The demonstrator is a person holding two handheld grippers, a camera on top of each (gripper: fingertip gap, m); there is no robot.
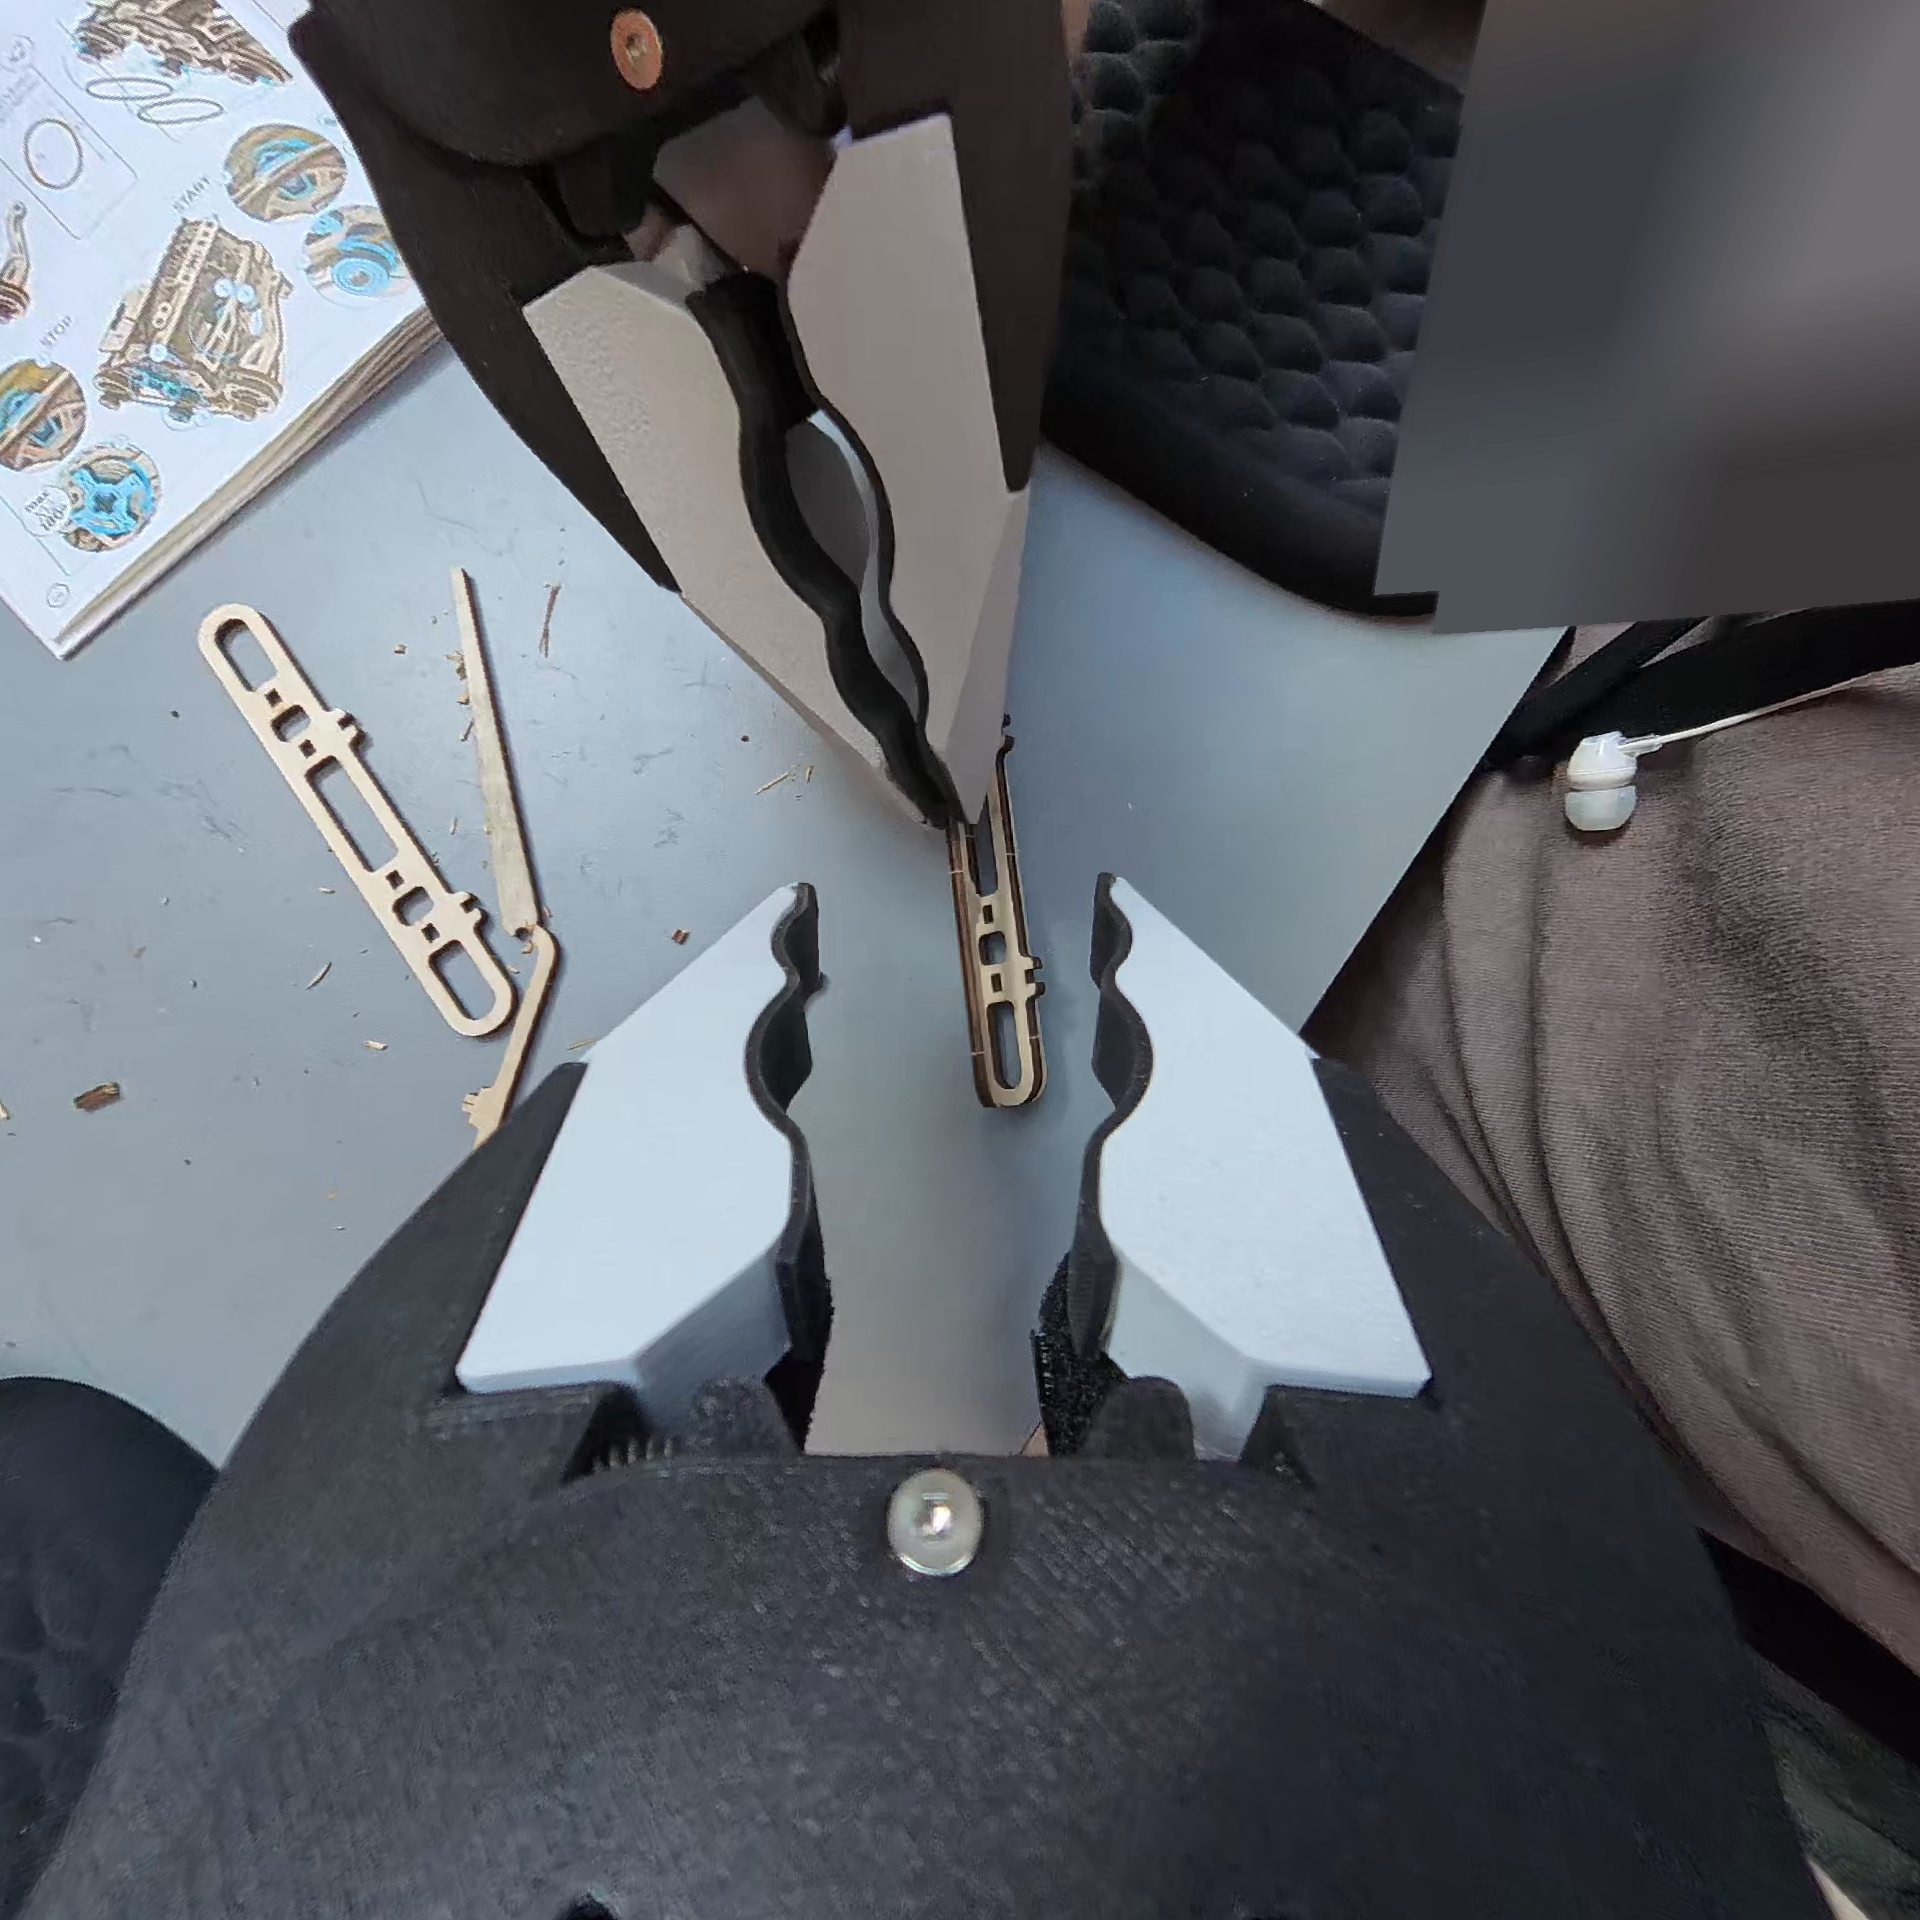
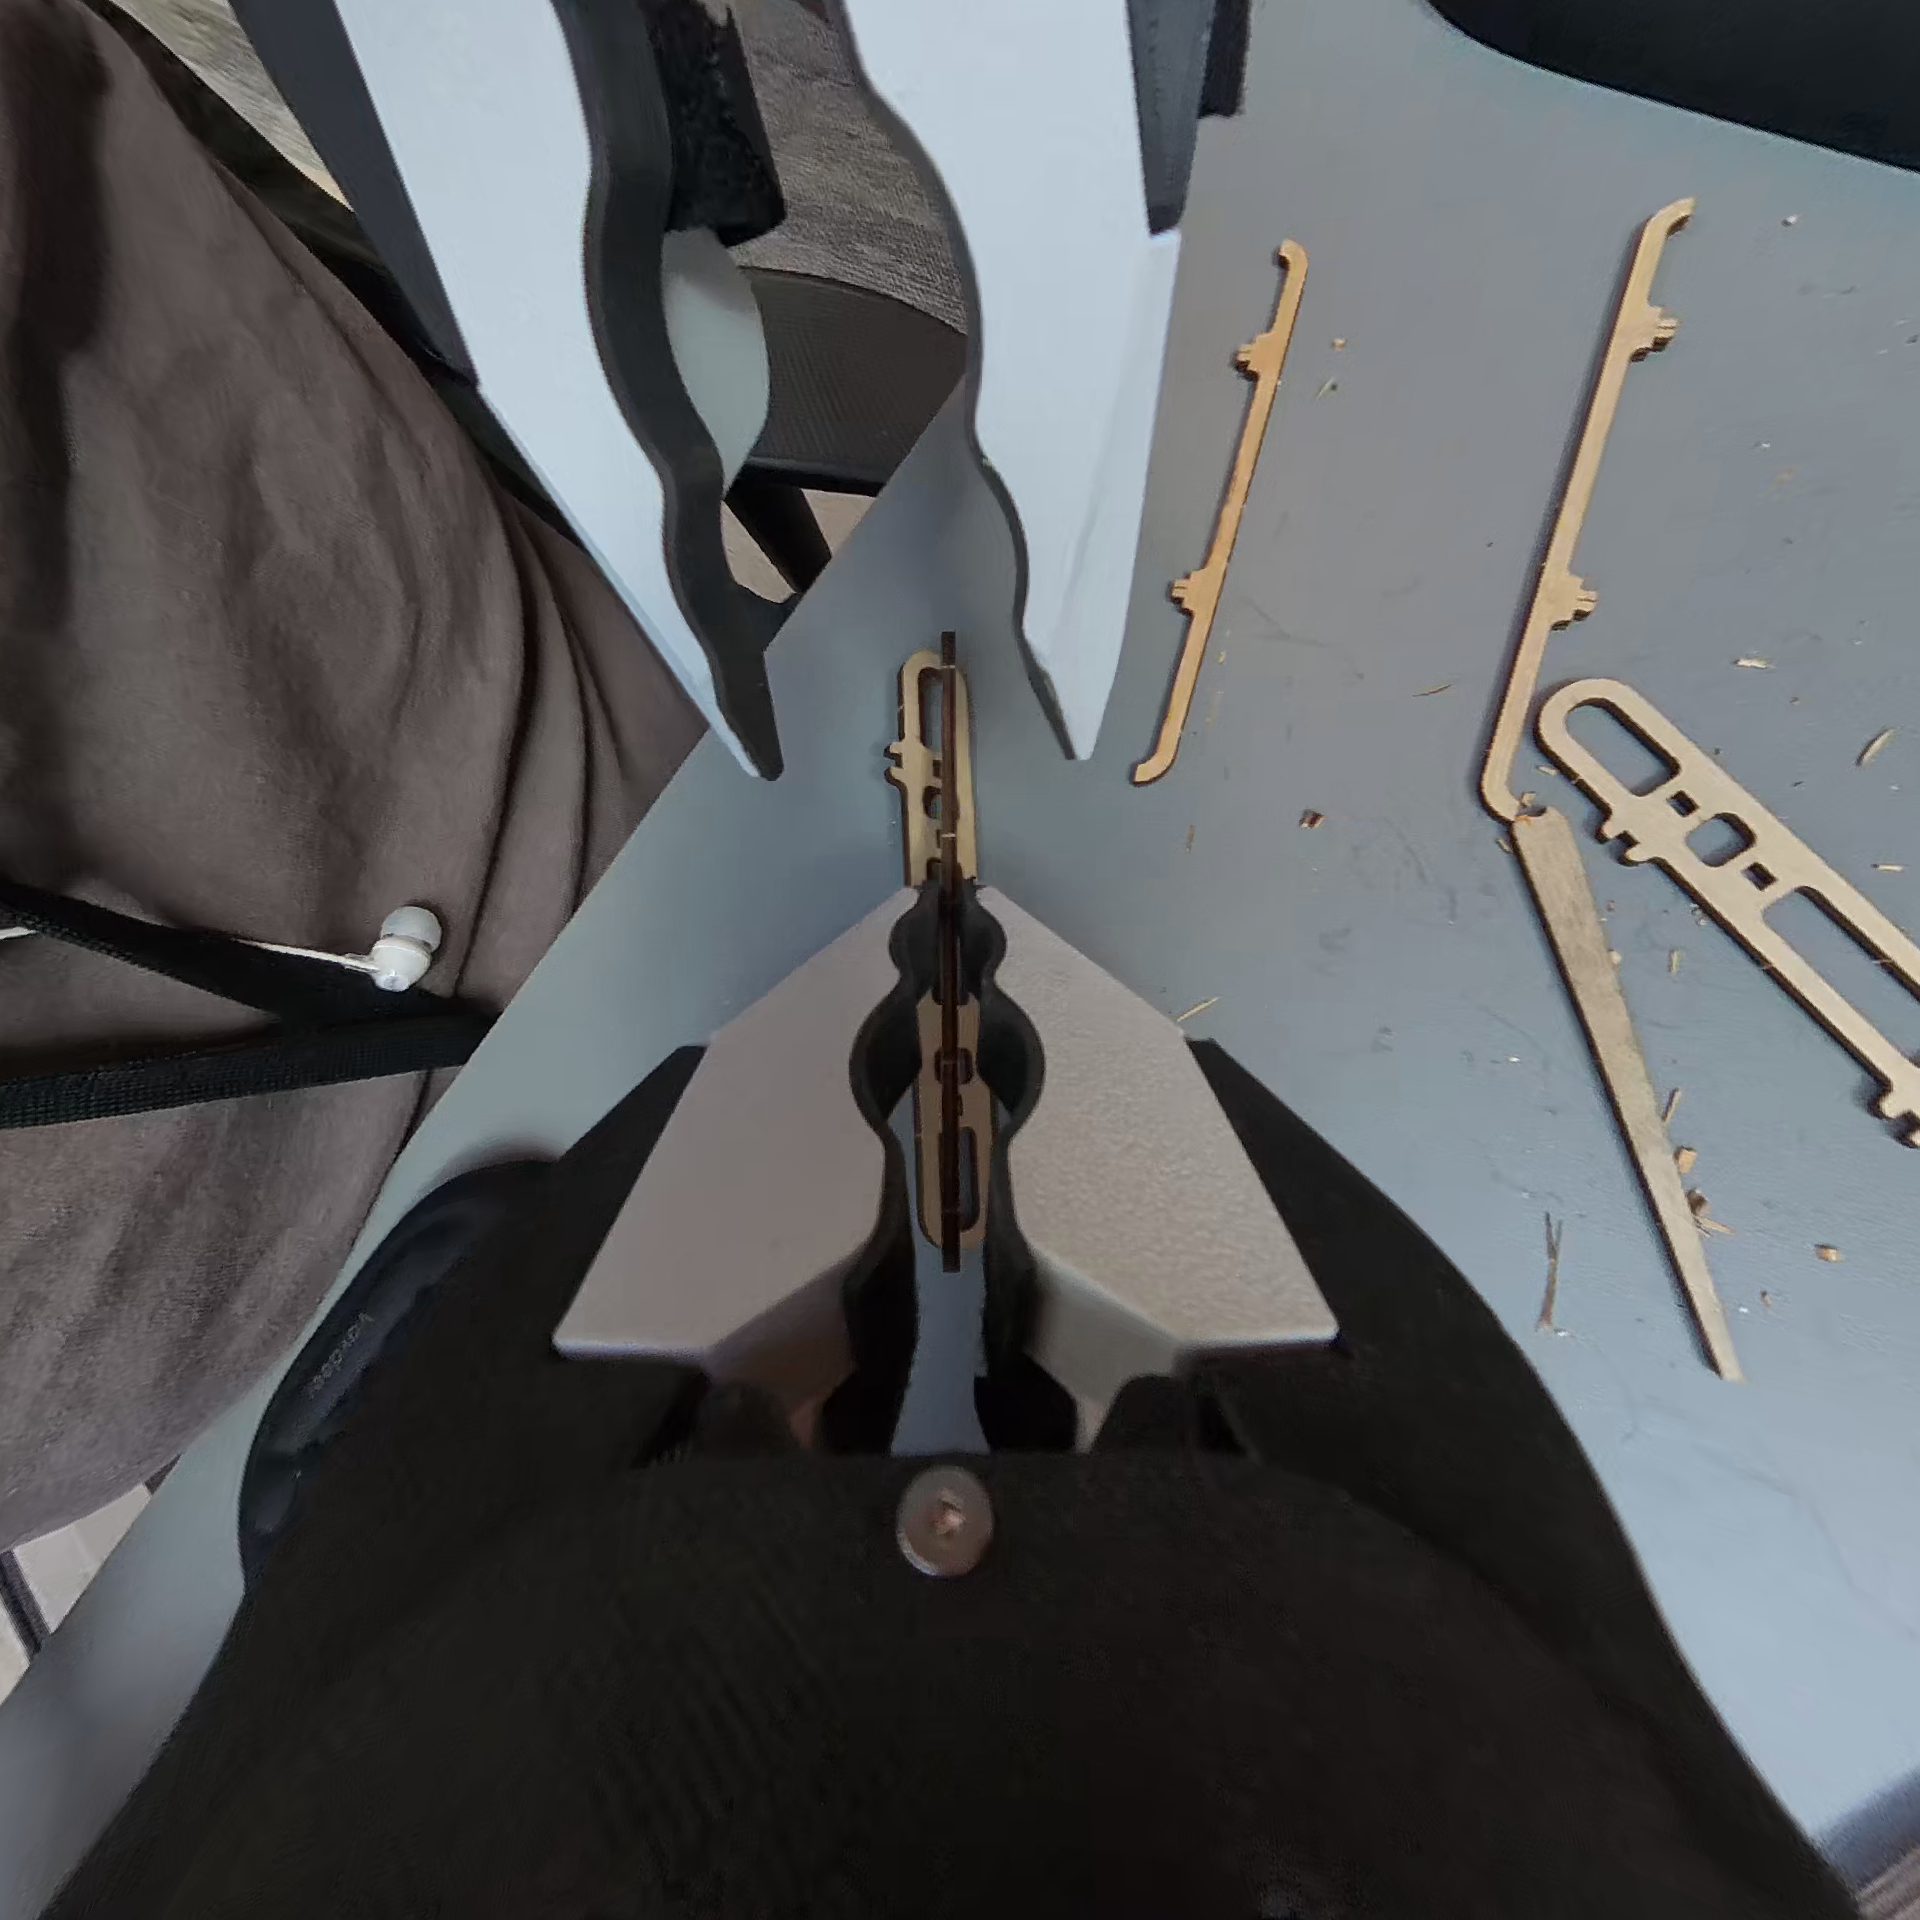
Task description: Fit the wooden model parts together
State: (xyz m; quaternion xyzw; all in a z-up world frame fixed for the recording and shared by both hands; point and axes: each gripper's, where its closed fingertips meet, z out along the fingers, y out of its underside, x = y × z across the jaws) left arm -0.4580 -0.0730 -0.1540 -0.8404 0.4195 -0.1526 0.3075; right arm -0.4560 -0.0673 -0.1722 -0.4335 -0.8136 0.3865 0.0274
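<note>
My right gripper [image 2: 945,896] is shut on a slotted wooden bar [image 2: 935,769], with a thin wooden piece [image 2: 947,686] seen edge-on against it. They stick out past the tips, above the grey table [image 2: 1351,1039]. In the left wrist view the right gripper [image 1: 948,812] comes down from the top and holds the slotted bar [image 1: 1003,987] upright. My left gripper [image 1: 954,894] is open and empty, its fingers on either side of the bar's free end without touching it. It also shows in the right wrist view [image 2: 925,758].
A second slotted bar [image 1: 353,821] [image 2: 1745,904], a plain strip [image 1: 499,769] [image 2: 1621,1091] and two thin notched rails [image 2: 1226,509] [image 2: 1579,488] lie on the table among wood chips. An instruction booklet [image 1: 177,260] lies far left. A person's torso [image 1: 1662,1039] is close on the right. Left and right tips are no more than a few centimetres apart.
</note>
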